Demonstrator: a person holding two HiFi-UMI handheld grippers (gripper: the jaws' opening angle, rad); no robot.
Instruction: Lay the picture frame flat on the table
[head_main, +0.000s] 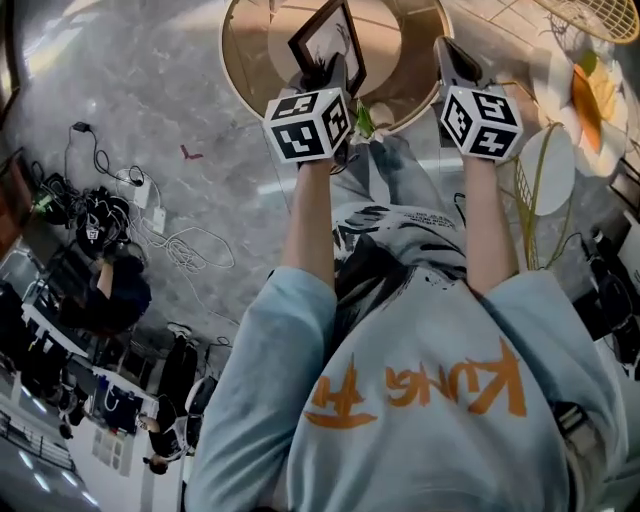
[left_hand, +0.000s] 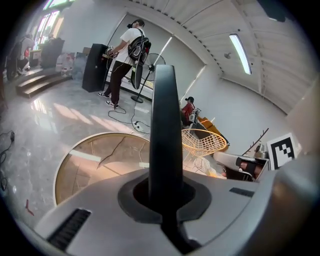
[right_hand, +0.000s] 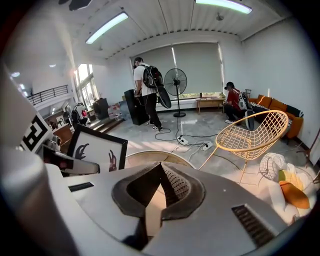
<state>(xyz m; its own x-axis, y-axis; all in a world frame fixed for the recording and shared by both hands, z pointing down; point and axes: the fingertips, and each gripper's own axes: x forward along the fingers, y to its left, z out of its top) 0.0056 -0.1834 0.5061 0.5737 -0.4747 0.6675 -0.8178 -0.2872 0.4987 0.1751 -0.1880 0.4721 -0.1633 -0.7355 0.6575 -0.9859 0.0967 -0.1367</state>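
The picture frame (head_main: 325, 38) is black with a white print and is held upright, tilted, above the round wooden table (head_main: 250, 50). My left gripper (head_main: 330, 72) is shut on its lower edge. In the left gripper view the frame's edge (left_hand: 165, 125) rises as a dark bar from between the jaws, with the table (left_hand: 90, 165) below. My right gripper (head_main: 452, 55) hovers to the right of the frame, shut and holding nothing. The right gripper view shows the frame's face (right_hand: 97, 150) at left and the table rim (right_hand: 150, 156) beyond that gripper (right_hand: 161, 167).
A yellow wire chair (right_hand: 250, 132) and a white seat with orange cushions (head_main: 585, 90) stand right of the table. Cables and a power strip (head_main: 170, 235) lie on the grey floor at left. A person (right_hand: 147, 92) and a fan (right_hand: 175, 82) stand farther back.
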